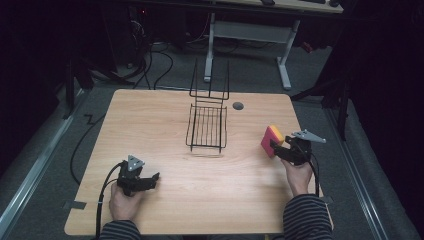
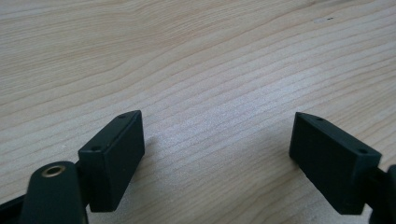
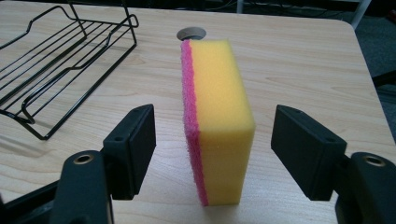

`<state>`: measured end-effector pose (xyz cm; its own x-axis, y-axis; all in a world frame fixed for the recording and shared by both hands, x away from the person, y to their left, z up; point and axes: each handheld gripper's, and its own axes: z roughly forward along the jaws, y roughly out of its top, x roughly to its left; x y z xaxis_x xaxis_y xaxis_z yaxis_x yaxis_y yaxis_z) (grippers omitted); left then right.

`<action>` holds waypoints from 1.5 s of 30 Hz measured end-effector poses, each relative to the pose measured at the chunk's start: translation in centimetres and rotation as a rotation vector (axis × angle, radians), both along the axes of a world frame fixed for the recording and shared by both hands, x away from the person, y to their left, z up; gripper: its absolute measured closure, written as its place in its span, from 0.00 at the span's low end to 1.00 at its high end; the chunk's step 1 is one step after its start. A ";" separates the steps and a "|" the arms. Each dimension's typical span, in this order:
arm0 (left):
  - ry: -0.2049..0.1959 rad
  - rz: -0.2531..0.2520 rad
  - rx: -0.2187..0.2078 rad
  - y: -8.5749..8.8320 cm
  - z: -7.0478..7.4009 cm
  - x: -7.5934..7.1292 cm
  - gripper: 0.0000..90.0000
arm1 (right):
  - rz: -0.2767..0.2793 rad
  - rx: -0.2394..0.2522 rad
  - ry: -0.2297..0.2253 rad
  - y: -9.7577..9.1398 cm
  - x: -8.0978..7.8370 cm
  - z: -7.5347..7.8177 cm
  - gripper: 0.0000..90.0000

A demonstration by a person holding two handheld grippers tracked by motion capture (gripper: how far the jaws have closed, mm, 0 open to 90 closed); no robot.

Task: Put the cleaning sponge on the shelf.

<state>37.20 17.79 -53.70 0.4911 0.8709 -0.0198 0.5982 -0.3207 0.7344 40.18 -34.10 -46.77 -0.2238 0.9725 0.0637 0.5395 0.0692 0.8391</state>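
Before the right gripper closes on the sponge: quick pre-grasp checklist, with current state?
1. Right gripper open: ok.
2. Sponge between its jaws, gaps either side: ok.
3. Sponge upright on edge, pink scrub layer facing one jaw: ok.
4. Wire rack apart from the sponge, nothing in it: ok.
5. Left gripper open over bare table, out of the way: ok.
6. Jaw depth past sponge centre: cannot tell.

Pale wooden surface (image 1: 200, 170) with fine brown grain lines. Block-shaped foam sponge (image 3: 219, 116), yellow with a pink scouring layer. Black wire rack (image 1: 207, 127). Black plastic claws (image 2: 217, 161) (image 3: 212, 154). Dark sleeves (image 1: 307, 217) with thin pale stripes. Grey floor (image 1: 45, 155).
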 end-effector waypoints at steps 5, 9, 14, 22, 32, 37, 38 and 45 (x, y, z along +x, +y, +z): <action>0.000 0.000 0.000 0.0 0.0 0.0 0.21 | 0.000 0.005 0.006 0.0 0.4 -0.4 0.37; 0.000 0.000 0.000 0.0 0.0 0.0 0.21 | -0.012 0.007 0.034 0.0 1.0 -1.1 0.37; 0.000 0.000 0.001 0.0 0.0 0.0 0.21 | -0.011 0.008 0.046 0.1 1.4 -1.6 0.39; -0.001 0.000 0.002 0.0 0.0 0.0 0.21 | -0.014 0.002 0.058 0.2 1.9 -2.4 0.45; -0.001 0.000 0.002 0.0 0.0 0.0 0.21 | -0.023 -0.019 0.061 0.1 1.9 -2.9 0.59; -0.001 0.001 0.002 0.0 0.0 0.0 0.21 | -0.020 -0.026 0.058 0.1 1.7 -2.9 0.65; -0.001 0.001 0.002 0.0 0.0 0.0 0.21 | -0.019 -0.026 0.059 0.1 1.7 -2.9 0.65; -0.001 0.000 0.002 0.0 0.0 0.0 0.21 | -0.016 -0.038 0.053 0.1 1.6 -2.8 0.67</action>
